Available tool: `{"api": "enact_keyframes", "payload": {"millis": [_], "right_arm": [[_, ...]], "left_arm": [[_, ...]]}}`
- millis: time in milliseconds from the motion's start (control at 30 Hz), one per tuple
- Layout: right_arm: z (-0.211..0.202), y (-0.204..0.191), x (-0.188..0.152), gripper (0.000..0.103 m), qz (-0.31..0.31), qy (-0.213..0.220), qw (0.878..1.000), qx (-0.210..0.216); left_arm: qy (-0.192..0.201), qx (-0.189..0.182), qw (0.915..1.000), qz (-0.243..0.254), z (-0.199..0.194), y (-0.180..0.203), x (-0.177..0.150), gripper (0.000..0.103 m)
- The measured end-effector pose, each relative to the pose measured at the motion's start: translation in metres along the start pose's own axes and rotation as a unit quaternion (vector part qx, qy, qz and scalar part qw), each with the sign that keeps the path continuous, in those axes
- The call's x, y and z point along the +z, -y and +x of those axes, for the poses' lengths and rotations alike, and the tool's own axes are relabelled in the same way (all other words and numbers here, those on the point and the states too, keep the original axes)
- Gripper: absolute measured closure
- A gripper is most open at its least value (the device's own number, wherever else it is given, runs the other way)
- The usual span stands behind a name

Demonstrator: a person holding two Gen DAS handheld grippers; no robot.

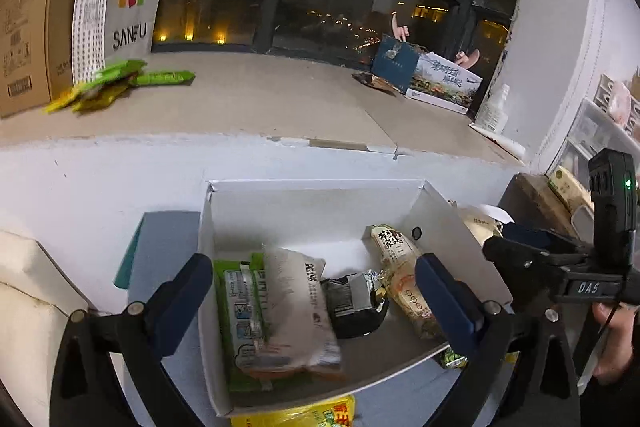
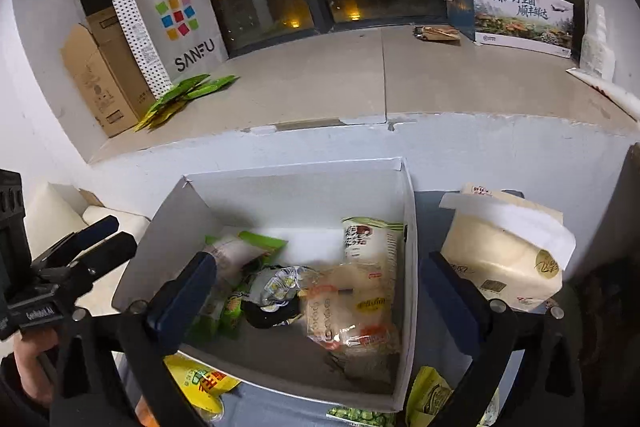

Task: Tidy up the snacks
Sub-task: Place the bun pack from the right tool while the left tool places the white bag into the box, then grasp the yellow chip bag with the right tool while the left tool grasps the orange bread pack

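- We hold the left gripper (image 1: 312,301) tilted down over the white cardboard box (image 1: 316,205); its blue-padded fingers (image 1: 448,293) stand spread wide, one over the box's left wall and one over its right part, with nothing clamped between them.
- We hold the right gripper (image 2: 320,301) at a similar downward tilt just to the right; its jaws are equally wide apart and empty, the left pad above the box's near-left part, the right pad outside the box's right wall.
- In the left wrist view the right gripper's black frame and the hand (image 1: 616,343) that grips it show at the right edge.
- The box is open-topped, thin-walled and rectangular, resting on a grey-blue surface against a white ledge.
- Inside lie soft plastic snack packets: a flat green-and-white pack (image 1: 240,319) against the left wall, its long axis running from near to far.
- A crinkled white pouch (image 1: 300,307) lies partly over it, pointing the same way.
- A glossy black-and-silver packet (image 1: 354,303) sits in the middle, crumpled.
- A long cream packet (image 1: 400,271) lies near the right wall, angled from far-left to near-right.
- A yellow packet (image 1: 300,415) lies outside the box's near wall.
- A soft tissue pack (image 2: 504,255) stands just right of the box.
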State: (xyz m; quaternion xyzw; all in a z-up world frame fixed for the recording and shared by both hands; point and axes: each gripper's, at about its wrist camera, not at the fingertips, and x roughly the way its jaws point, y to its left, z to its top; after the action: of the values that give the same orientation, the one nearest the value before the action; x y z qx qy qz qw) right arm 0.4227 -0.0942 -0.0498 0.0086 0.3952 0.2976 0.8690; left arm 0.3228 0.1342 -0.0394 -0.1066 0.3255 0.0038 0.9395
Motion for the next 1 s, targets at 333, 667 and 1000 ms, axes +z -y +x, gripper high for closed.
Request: {"api": "enact_keyframes", "payload": {"millis": [333, 667, 1000], "right_arm": [[-0.049, 0.004, -0.017, 0.000, -0.012, 0.036, 0.999, 0.018], [-0.136, 0.018, -0.094, 0.000, -0.043, 0.079, 0.996, 0.027], [-0.119, 0.081, -0.192, 0.000, 0.076, 0.015, 0.996, 0.039]], "left_arm": [[0.023, -0.018, 0.9990, 0.033, -0.059, 0.021, -0.018, 0.000], [0.046, -0.072, 0.9947, 0.058, -0.138, 0.043, -0.102, 0.000], [0.034, -0.079, 0.9943, 0.063, -0.166, 0.050, -0.153, 0.000]]}}
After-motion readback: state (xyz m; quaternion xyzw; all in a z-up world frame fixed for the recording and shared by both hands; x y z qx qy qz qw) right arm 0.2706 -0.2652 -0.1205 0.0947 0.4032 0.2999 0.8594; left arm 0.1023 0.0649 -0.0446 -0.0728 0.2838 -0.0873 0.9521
